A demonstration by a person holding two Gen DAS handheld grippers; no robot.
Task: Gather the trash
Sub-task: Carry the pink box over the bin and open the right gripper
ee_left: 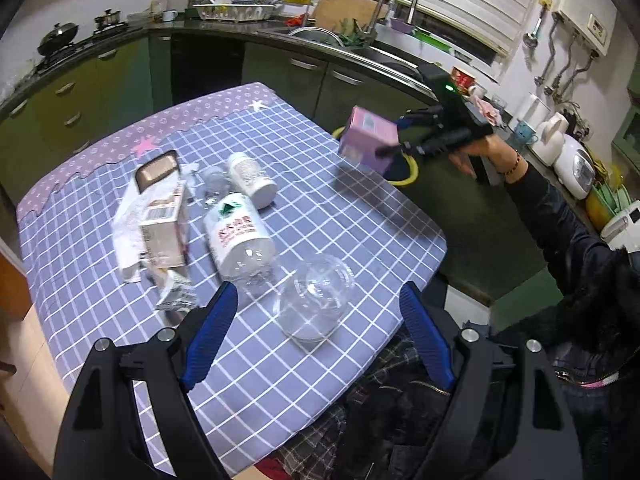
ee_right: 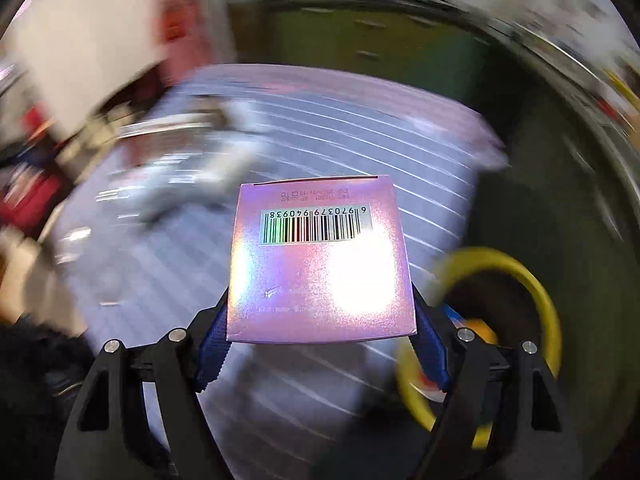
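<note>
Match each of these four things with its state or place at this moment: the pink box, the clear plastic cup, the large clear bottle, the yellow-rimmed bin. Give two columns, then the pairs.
Things:
1. pink box
2. clear plastic cup
3. large clear bottle
4. yellow-rimmed bin

States or places:
A. lying on its side mid-table, label showing
B. beside the table, off its edge
C. clamped in the right gripper, off the table
D. on the checked cloth in front of the open left gripper

Pairs: 1-C, 2-D, 3-A, 4-B
</note>
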